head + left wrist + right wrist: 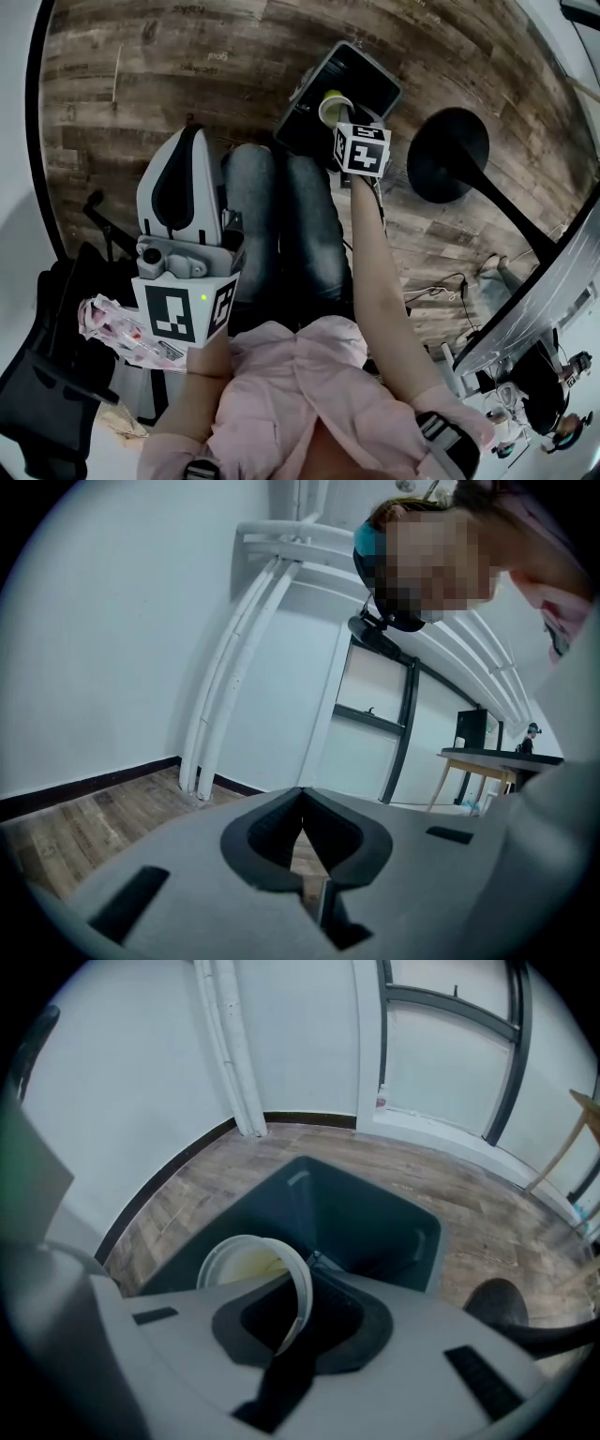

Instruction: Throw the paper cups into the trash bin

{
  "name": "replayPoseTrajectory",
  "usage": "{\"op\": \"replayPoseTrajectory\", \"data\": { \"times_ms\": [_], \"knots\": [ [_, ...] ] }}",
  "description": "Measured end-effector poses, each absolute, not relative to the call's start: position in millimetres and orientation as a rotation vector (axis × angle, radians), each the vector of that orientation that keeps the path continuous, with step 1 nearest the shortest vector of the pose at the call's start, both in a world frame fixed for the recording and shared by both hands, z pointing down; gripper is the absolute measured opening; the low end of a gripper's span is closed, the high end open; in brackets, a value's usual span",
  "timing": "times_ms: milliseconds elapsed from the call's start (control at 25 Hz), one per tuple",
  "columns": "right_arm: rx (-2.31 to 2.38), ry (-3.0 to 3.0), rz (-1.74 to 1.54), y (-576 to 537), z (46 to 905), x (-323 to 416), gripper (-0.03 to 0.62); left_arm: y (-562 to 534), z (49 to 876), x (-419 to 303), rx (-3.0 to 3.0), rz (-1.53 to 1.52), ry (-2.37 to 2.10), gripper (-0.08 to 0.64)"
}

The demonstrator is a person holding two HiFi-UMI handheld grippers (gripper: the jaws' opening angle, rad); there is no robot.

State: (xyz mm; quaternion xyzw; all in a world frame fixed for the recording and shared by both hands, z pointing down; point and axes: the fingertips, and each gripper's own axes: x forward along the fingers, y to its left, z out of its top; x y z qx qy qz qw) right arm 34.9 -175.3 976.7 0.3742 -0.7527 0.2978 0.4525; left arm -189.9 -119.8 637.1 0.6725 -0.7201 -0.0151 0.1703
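The right arm (380, 272) reaches out straight, and the right gripper (298, 1288) tips steeply down over the trash bin (375, 1213), jaws pinching the rim of a paper cup (246, 1262). The left gripper (302, 799) is held near the body, well back from the bin and nearly level, jaws together and empty.

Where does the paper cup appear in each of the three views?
Head view: paper cup at top centre, over the trash bin.
Left gripper view: not in it.
Right gripper view: cup lower left of centre, rim in the right gripper jaws.
Shared landmark: the dark trash bin, head and right gripper views.
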Motion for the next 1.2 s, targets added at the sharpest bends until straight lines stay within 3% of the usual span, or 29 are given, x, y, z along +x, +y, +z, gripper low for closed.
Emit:
{"op": "replayPoseTrajectory", "data": {
  "times_ms": [360,640,1200],
  "knots": [
    [0.747,-1.827,0.569,-166.2,980.1,19.6,0.044,-120.7,635.5,-184.9,1.921,-0.038,-2.053,0.015],
    [0.253,-1.917,0.093,-157.7,995.0,-21.2,0.044,-114.9,635.7,-189.7,1.901,-0.029,-2.079,0.014],
    [-0.255,-1.714,-0.315,-144.3,1055.0,-26.6,0.046,-102.7,649.7,-210.3,1.848,-0.023,-2.117,0.014]
  ]
}}
